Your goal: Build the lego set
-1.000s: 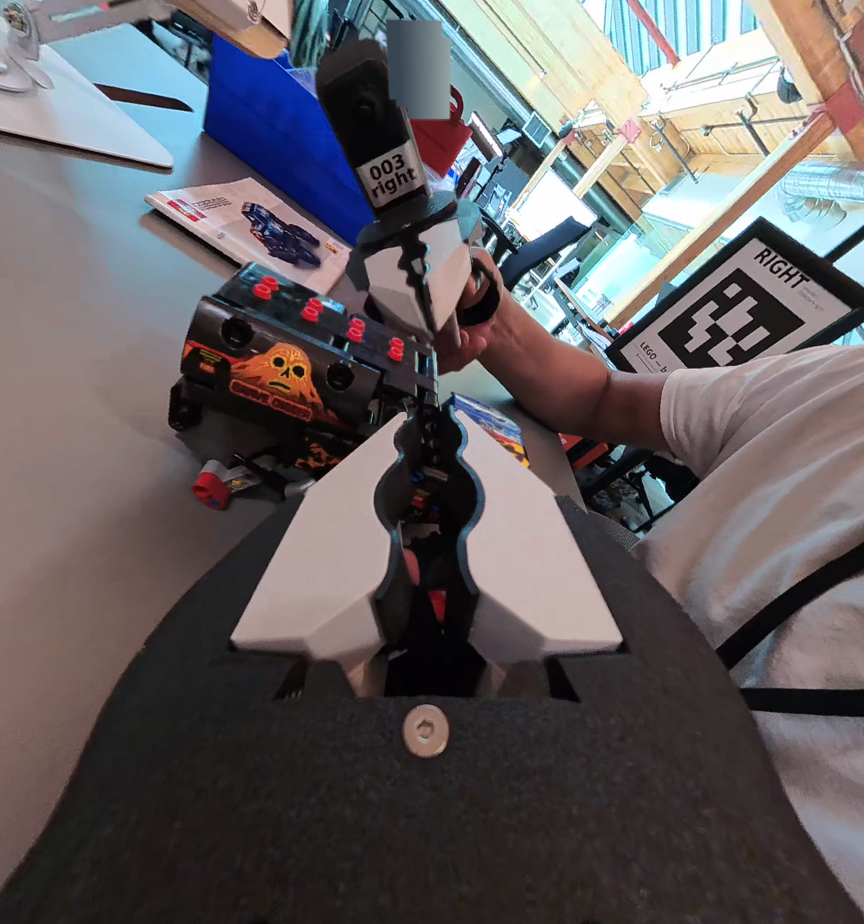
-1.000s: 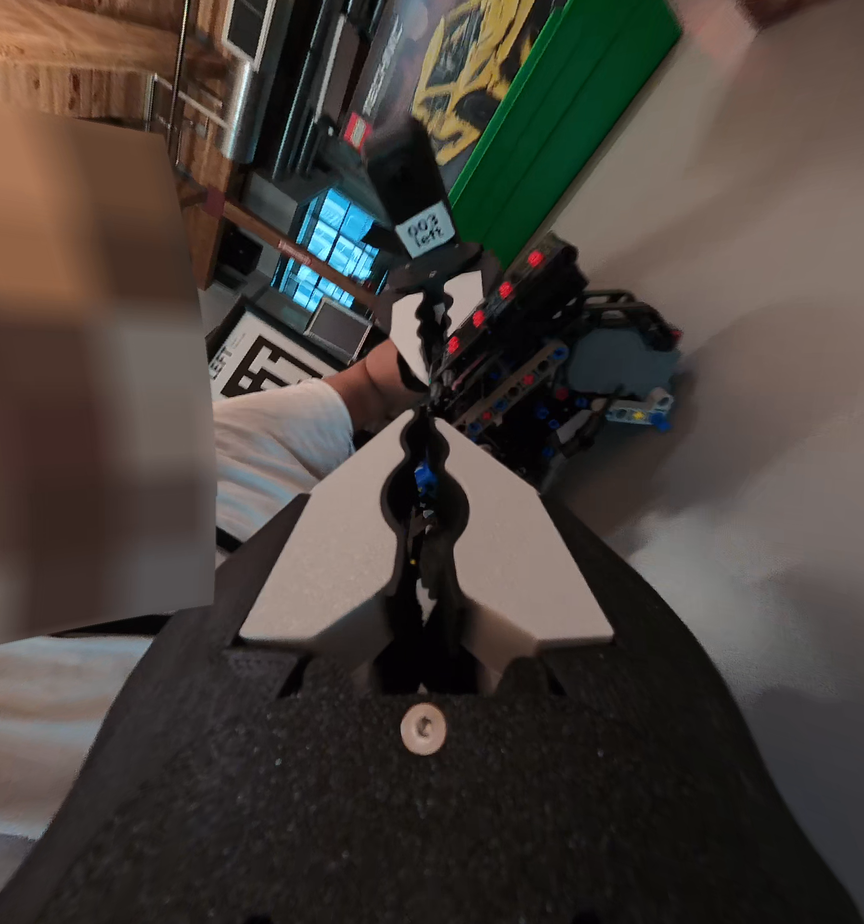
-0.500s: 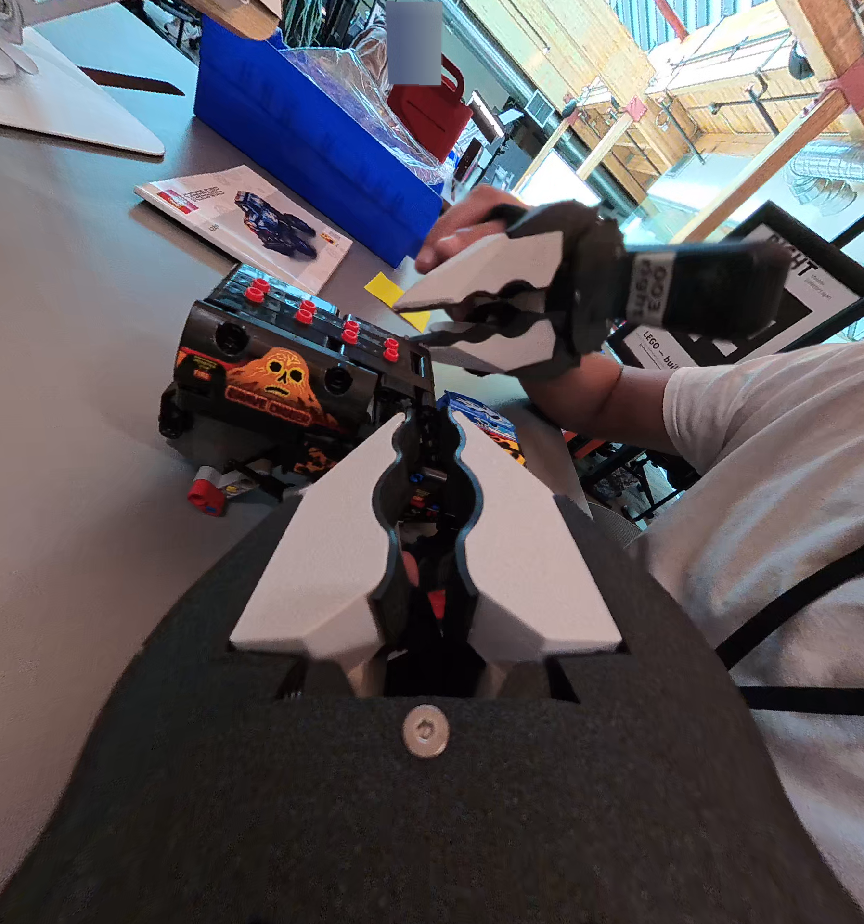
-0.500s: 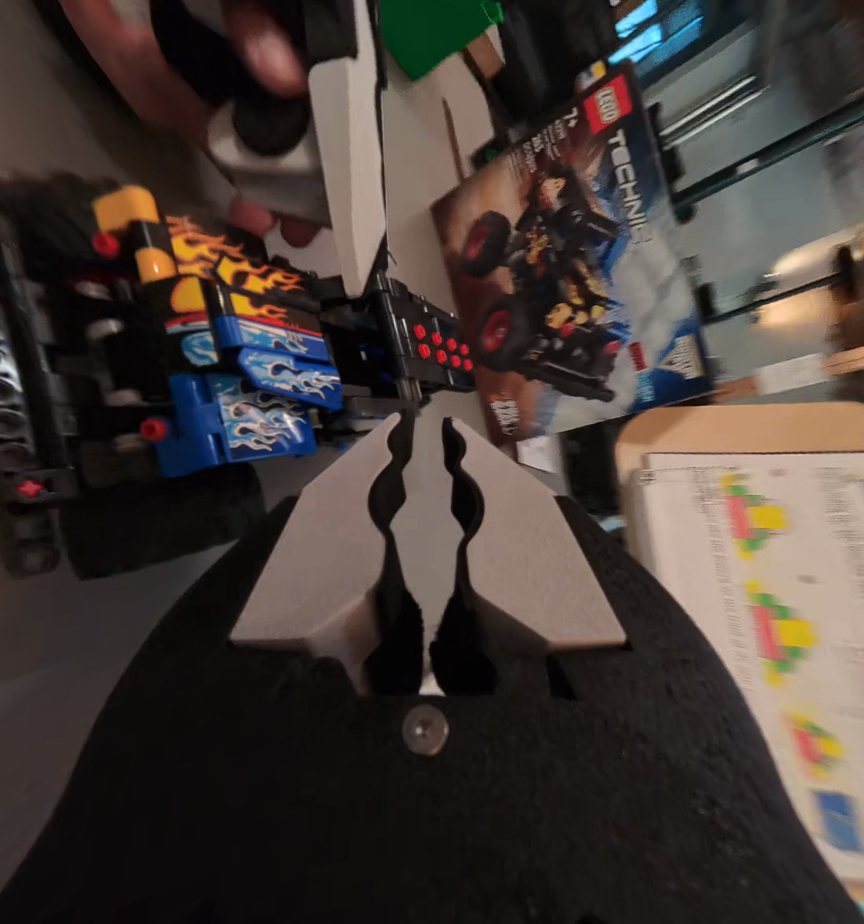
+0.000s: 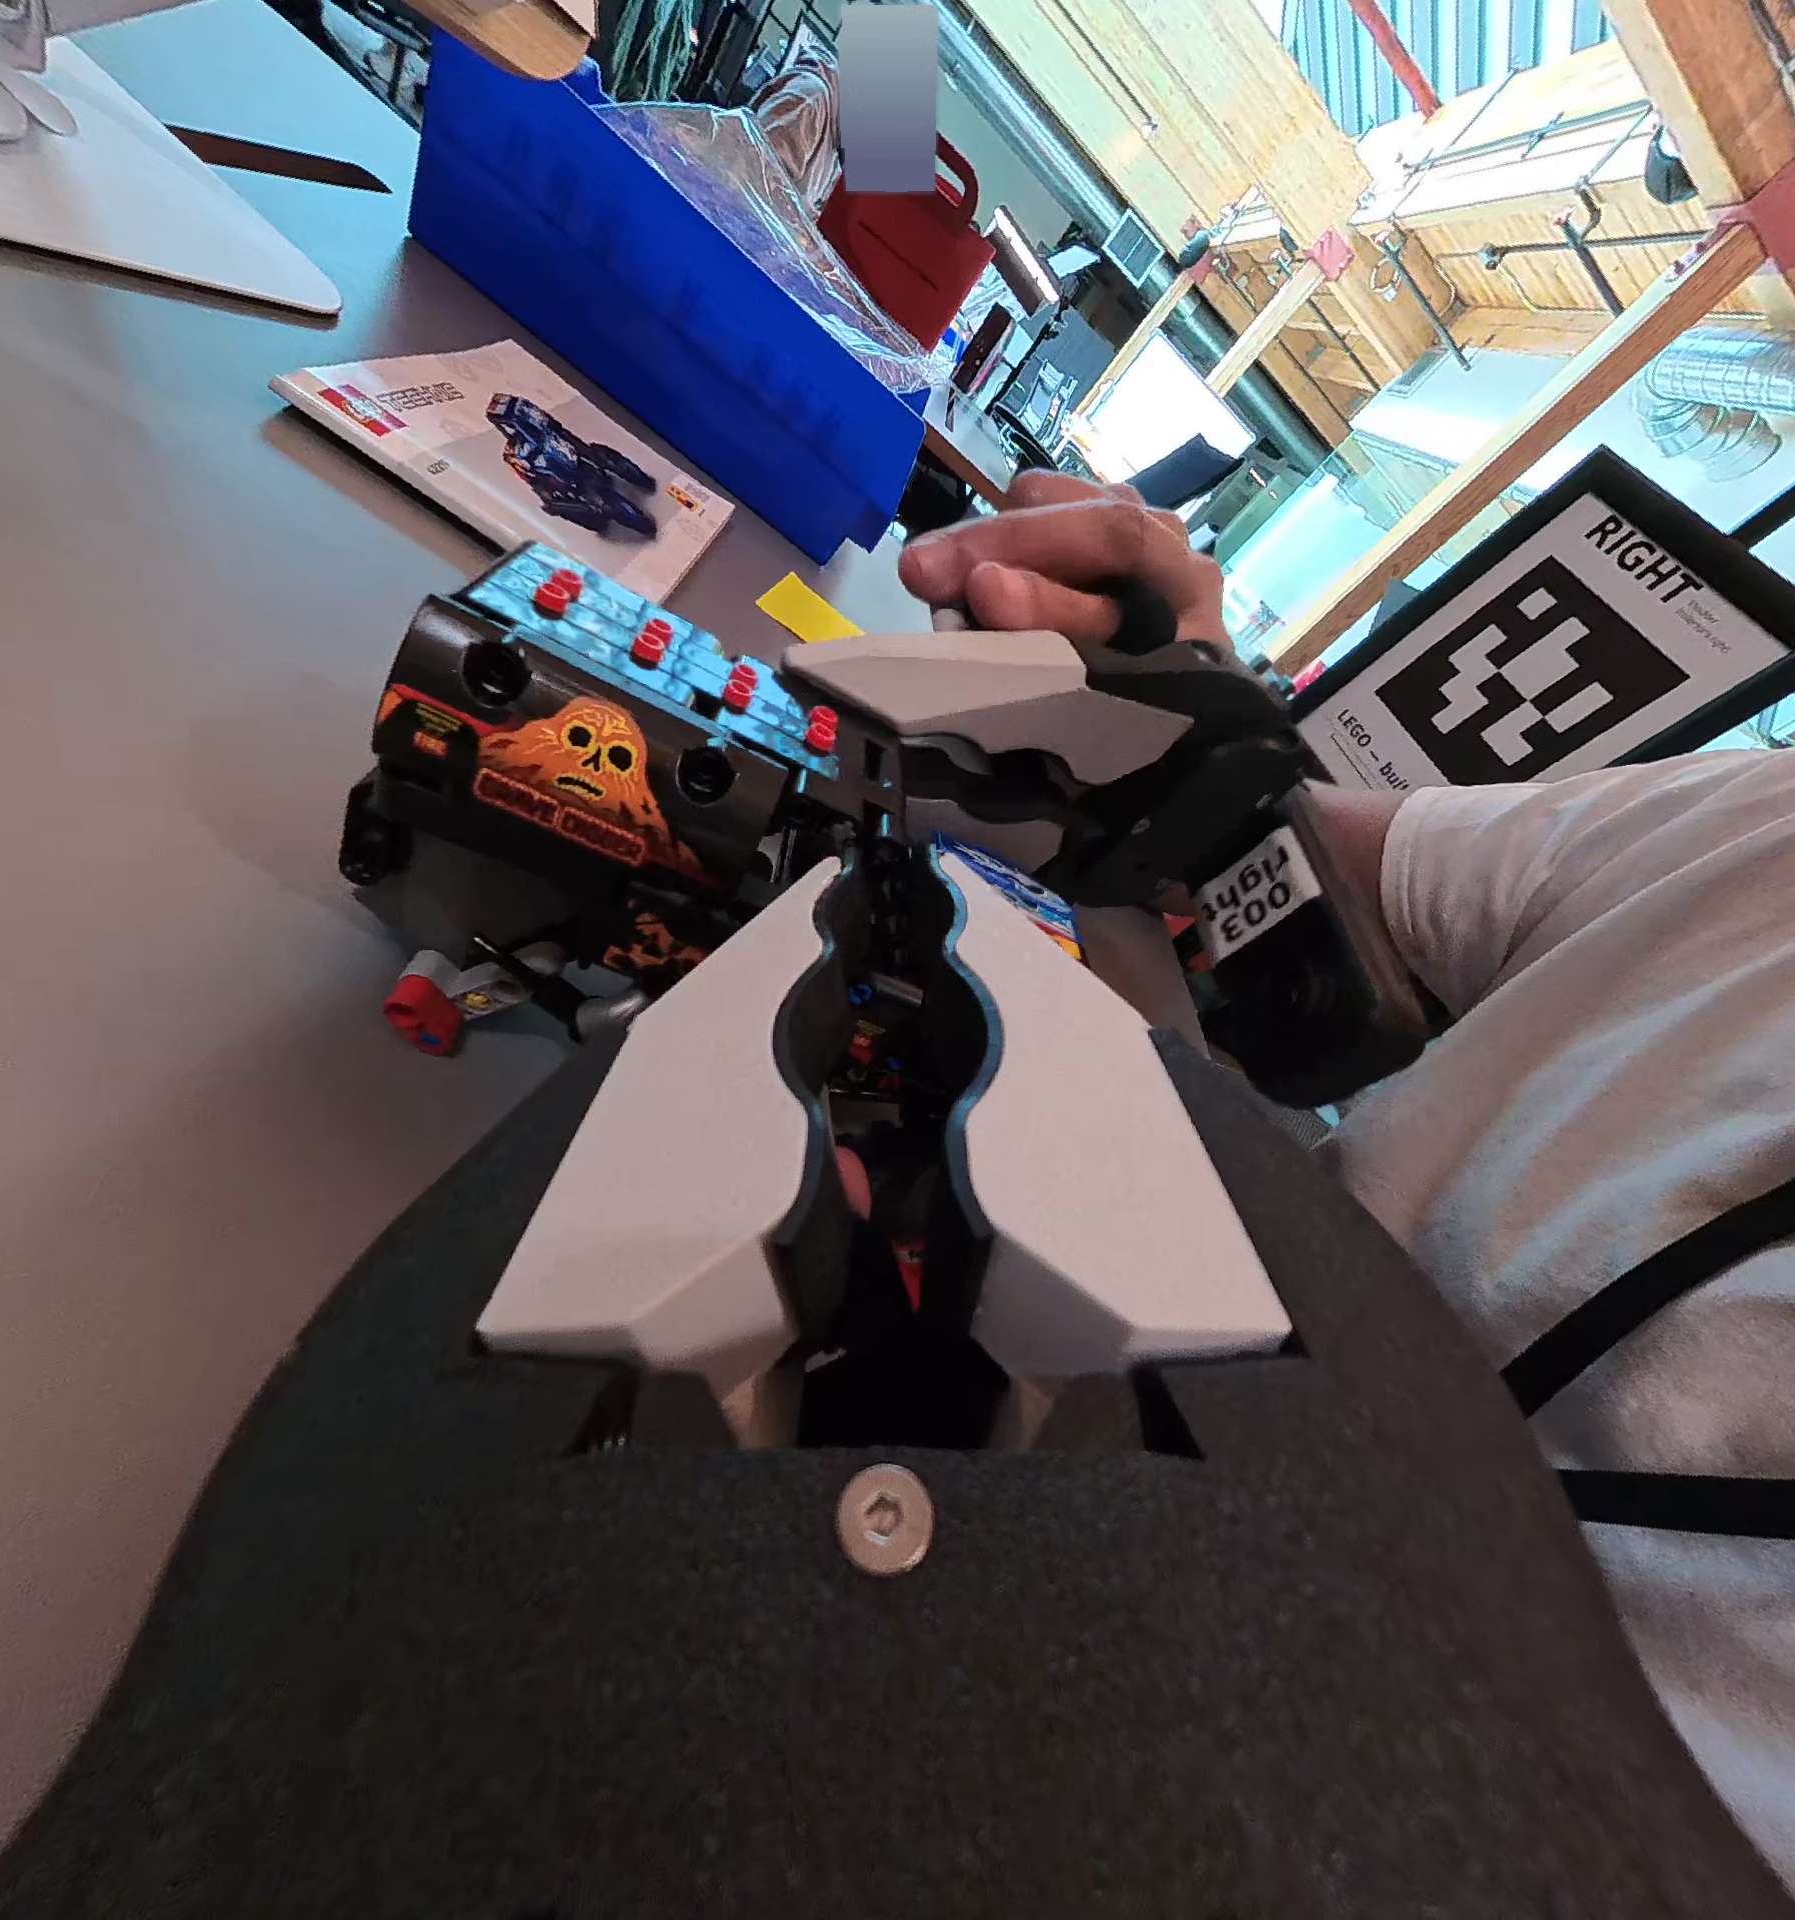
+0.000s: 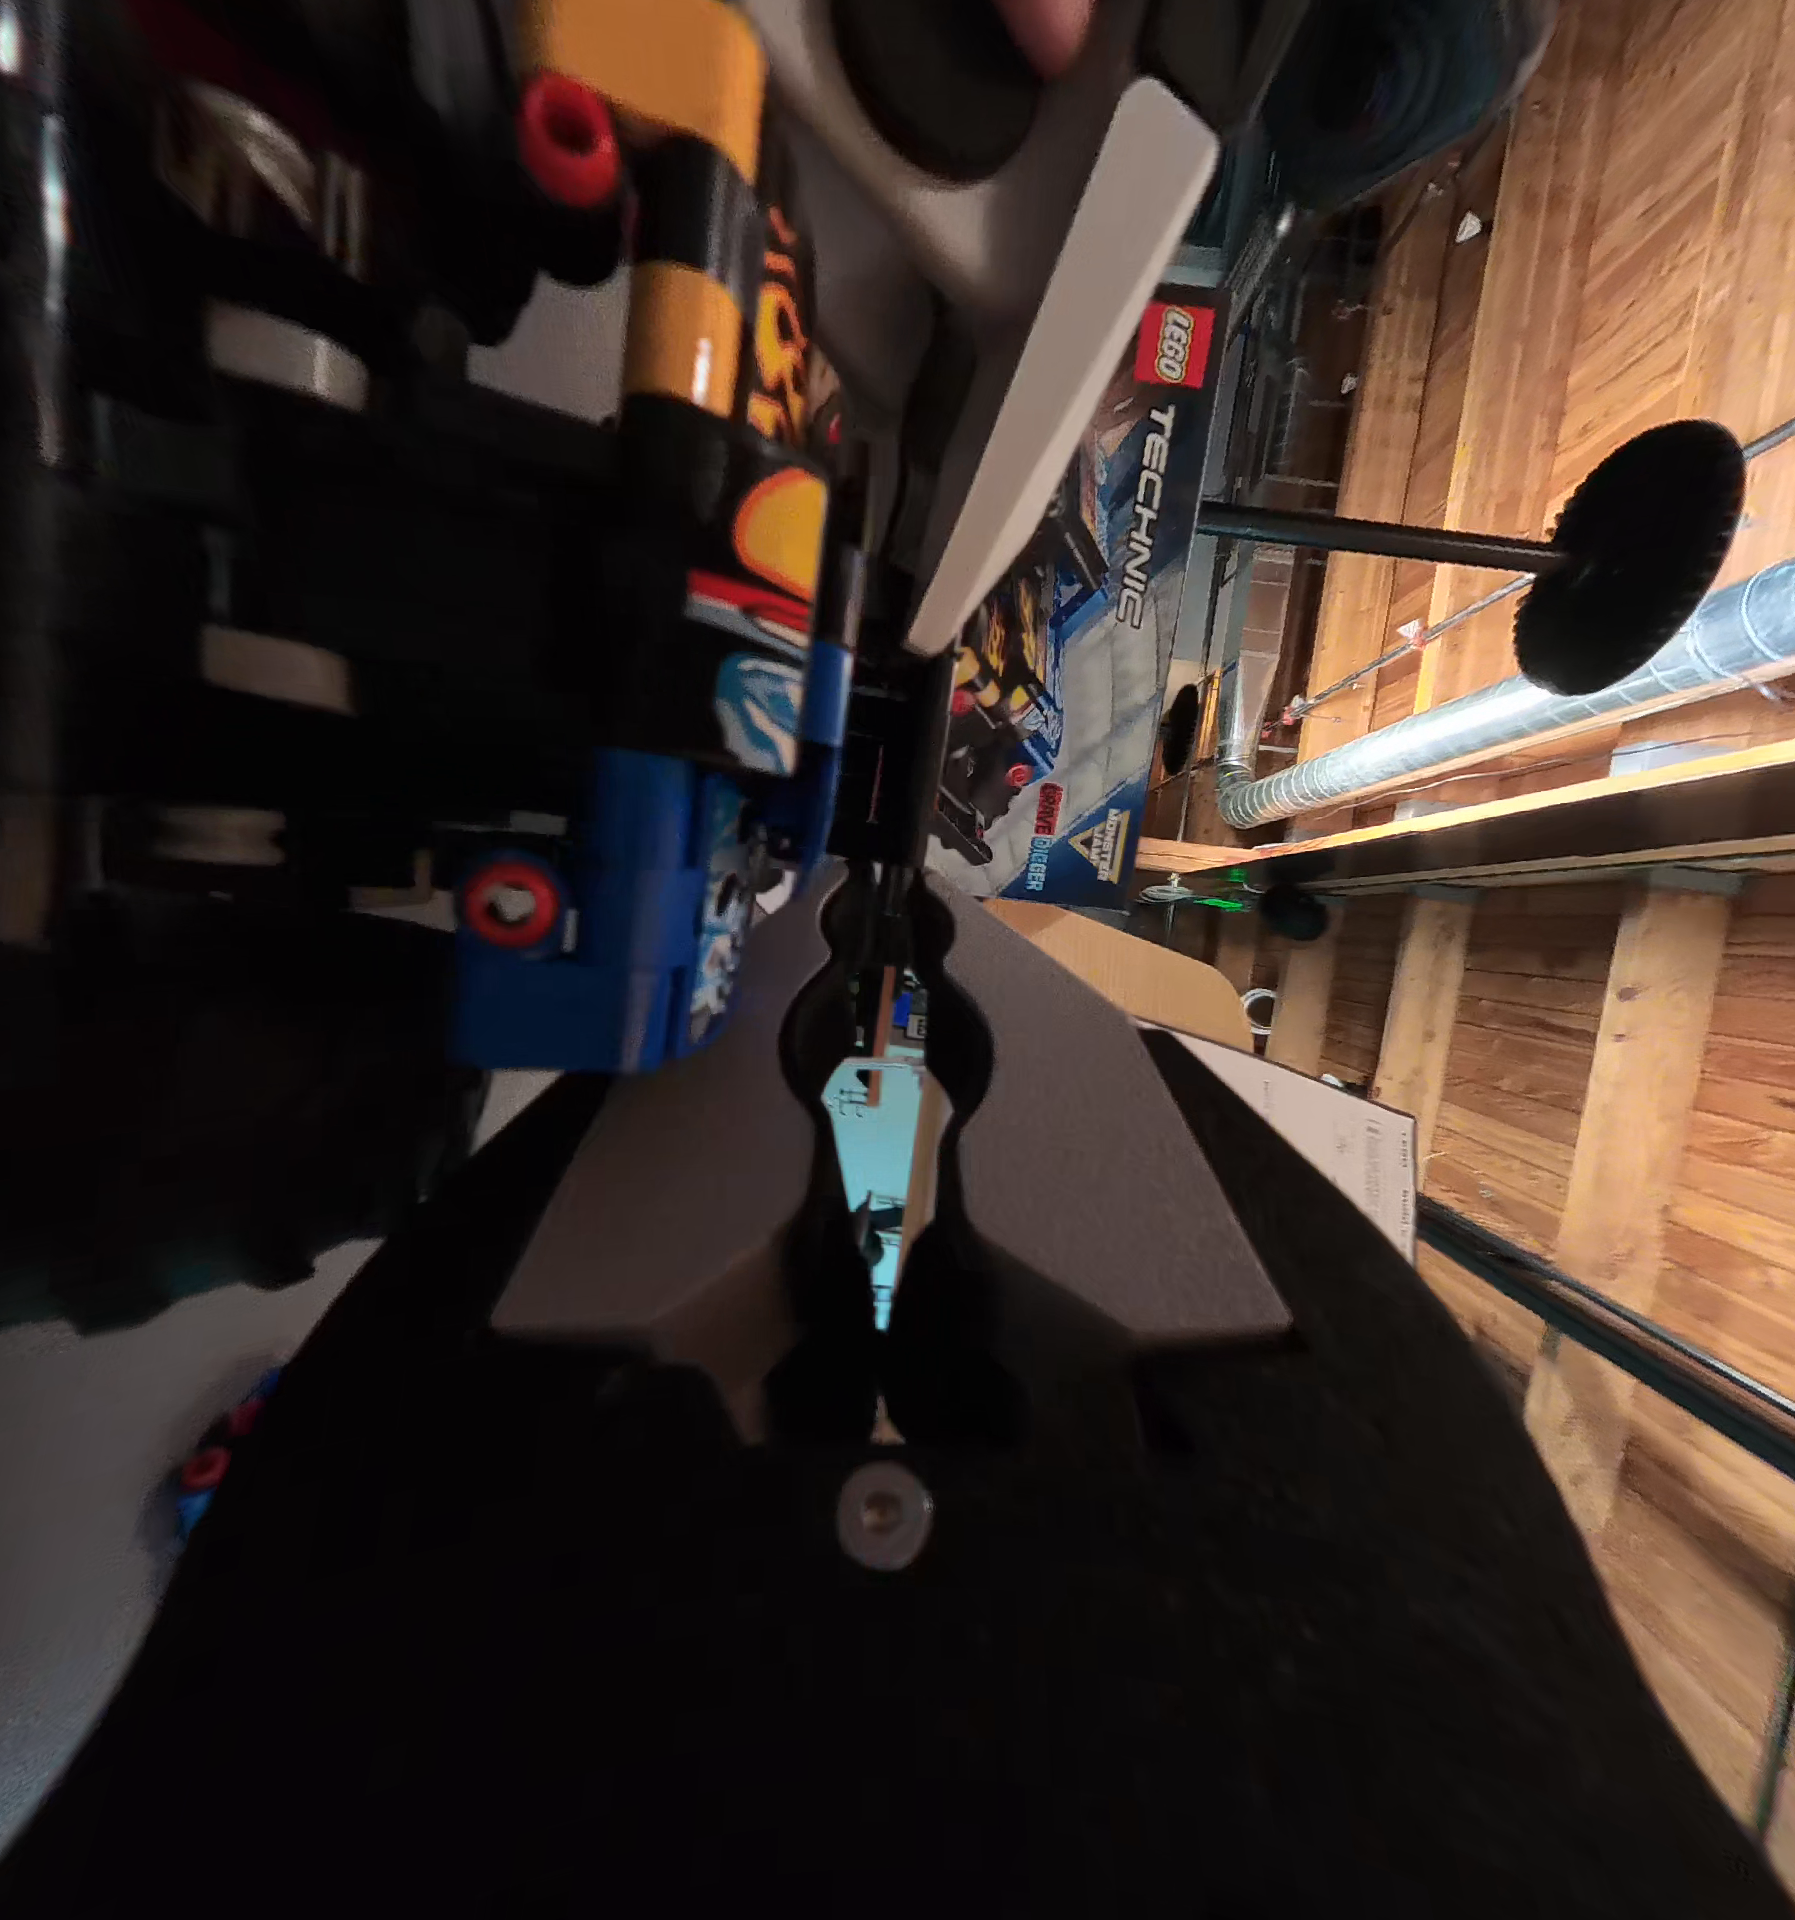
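Clearly, my grey table point(image 5: 124, 727) carries the black toy truck point(image 5: 581, 769); only the right view shows its blue panels point(image 6: 612, 935). Both my left gripper point(image 5: 885, 862) and right gripper point(image 6: 885, 883) pinch its black rear edge.

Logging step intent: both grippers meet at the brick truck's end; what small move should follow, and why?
Probably hold the left gripper steady and ease the right gripper inward: both appear clamped on the same black end of the brick truck model, tip to tip.

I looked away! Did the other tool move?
Yes. The right tool swung down from above the toy truck to its end, now lying sideways.
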A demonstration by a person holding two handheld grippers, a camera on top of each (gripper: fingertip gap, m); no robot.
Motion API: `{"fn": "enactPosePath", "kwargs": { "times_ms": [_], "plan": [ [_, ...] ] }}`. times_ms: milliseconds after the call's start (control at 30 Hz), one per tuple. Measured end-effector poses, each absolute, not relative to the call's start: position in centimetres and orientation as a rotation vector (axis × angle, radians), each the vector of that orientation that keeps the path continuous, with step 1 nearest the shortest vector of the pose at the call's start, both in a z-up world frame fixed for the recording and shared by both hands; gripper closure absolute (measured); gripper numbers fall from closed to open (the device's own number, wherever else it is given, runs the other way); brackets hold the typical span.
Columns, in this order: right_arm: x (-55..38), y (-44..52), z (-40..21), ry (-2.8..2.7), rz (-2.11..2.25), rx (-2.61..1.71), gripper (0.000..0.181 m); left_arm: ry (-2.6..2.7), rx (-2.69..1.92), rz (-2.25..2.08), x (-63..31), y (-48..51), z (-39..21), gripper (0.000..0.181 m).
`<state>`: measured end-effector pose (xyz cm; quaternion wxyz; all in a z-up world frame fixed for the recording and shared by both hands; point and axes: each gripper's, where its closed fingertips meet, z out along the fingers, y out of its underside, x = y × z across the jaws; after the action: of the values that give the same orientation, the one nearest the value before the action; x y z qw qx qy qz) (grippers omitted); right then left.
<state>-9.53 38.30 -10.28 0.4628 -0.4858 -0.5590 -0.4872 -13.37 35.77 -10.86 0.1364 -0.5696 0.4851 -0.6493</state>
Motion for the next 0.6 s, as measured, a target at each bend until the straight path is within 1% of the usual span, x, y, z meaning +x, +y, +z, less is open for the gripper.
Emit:
{"fn": "enactPosePath", "kwargs": {
  "times_ms": [33,67,167,200,367,400,433,467,500,600],
  "plan": [
    [-9.5,38.3,-10.3,-1.39,-1.21,-1.19,0.177,1.402,-1.653,-1.879,-13.3,35.8,-10.9,0.174],
    [-9.5,38.3,-10.3,-1.393,-1.218,-1.188,0.178,1.4,-1.658,-1.879,-13.3,35.8,-10.9,0.169],
    [-9.4,38.3,-10.3,-1.397,-1.24,-1.194,0.179,1.39,-1.654,-1.862,-13.3,35.9,-10.9,0.169],
    [-9.4,38.4,-10.3,-1.394,-1.233,-1.196,0.18,1.385,-1.655,-1.859,-13.3,36.0,-10.9,0.174],
    [-9.2,38.3,-10.1,-1.394,-1.217,-1.15,0.181,1.394,-1.639,-1.88,-13.5,36.0,-11.0,0.174],
    [-8.9,38.3,-10.1,-1.401,-1.237,-1.148,0.181,1.401,-1.633,-1.866,-13.6,36.1,-11.0,0.169],
    [-8.1,38.3,-10.0,-1.401,-1.27,-1.144,0.181,1.394,-1.631,-1.853,-13.8,36.5,-11.0,0.169],
    [-7.6,38.5,-10.2,-1.402,-1.251,-1.176,0.181,1.369,-1.636,-1.844,-13.8,37.0,-11.0,0.169],
    [-8.0,38.5,-10.6,-1.403,-1.195,-1.203,0.181,1.344,-1.641,-1.838,-13.7,37.4,-10.9,0.174],
    [-8.9,38.6,-10.3,-1.359,-1.203,-1.187,0.181,1.39,-1.629,-1.808,-13.2,36.8,-10.9,0.174]
  ]
}}
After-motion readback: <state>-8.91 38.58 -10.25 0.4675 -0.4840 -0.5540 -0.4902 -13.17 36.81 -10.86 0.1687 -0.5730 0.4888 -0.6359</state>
